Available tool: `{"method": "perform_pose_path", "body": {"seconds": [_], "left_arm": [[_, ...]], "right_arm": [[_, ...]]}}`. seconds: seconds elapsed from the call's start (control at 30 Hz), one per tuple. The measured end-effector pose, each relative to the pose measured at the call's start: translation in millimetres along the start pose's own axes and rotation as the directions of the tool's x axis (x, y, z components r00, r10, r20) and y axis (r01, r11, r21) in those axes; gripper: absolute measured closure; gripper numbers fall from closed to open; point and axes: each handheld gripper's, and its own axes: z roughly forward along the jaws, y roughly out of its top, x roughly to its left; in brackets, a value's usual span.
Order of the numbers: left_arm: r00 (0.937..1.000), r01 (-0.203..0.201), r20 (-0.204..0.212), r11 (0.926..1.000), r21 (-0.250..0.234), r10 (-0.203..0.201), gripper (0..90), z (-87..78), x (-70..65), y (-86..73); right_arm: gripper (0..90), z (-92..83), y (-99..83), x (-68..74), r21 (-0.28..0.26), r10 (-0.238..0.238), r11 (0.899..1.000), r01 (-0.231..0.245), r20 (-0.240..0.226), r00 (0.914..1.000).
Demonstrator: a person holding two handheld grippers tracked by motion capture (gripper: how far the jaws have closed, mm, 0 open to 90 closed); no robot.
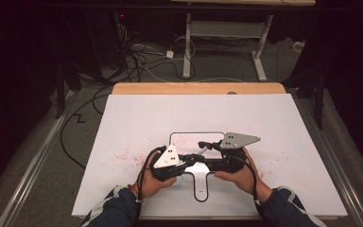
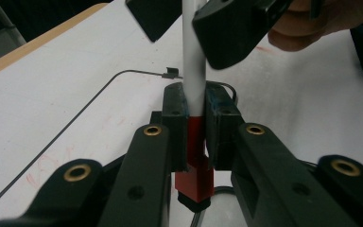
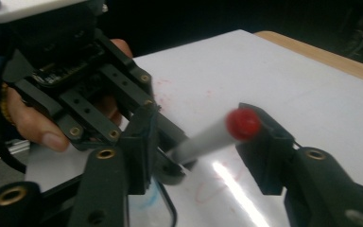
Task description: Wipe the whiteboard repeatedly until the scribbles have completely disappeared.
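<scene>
My left gripper [image 1: 183, 161] [image 2: 196, 118] is shut on a marker [image 1: 196, 153] [image 2: 192, 61] with a white barrel and a red lower section [image 2: 194, 142]. The marker points toward my right gripper [image 1: 206, 145] [image 3: 201, 137]. That gripper's jaws stand on either side of the marker's round red end [image 3: 242, 123], with a gap on one side, so they do not clamp it. In the right gripper view the left gripper [image 3: 168, 158] and the hand holding it sit at the left. Both grippers hover over a small white board with a thin black outline [image 1: 189, 137].
A large white sheet [image 1: 170, 113] covers the wooden table [image 1: 198, 88], with faint red marks [image 1: 123, 156] left of the hands. Beyond the table's far edge, cables [image 1: 142, 61] lie on the floor near a desk frame [image 1: 187, 52].
</scene>
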Motion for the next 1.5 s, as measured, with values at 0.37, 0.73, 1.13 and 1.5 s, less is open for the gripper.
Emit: {"method": "perform_pose_path", "body": {"seconds": [0.37,0.73,1.13,1.5], "left_arm": [[0.9956,0.04,-0.086,0.9988,0.03,-0.037,78.4,-5.0,2.9,-5.5],[0.9509,0.087,-0.307,0.9872,0.133,-0.043,32.8,-45.5,2.0,-27.0],[0.8867,0.211,-0.449,0.9609,0.179,-0.112,20.4,-97.7,-7.8,-69.0],[0.8727,0.243,-0.469,0.9537,0.178,-0.135,20.4,-108.1,-9.0,-78.1]], "right_arm": [[80.6,17.1,6.9,3.9,-0.016,-0.028,0.999,0.027,-0.029,0.9992],[81.4,33.7,15.4,9.3,0.067,-0.1,0.993,0.099,0.015,0.9949],[81.4,38.3,3.6,6.4,0.177,-0.126,0.977,0.122,0.013,0.9919],[81.6,42.7,1.8,-0.3,0.165,-0.195,0.97,0.181,0.073,0.978]]}}
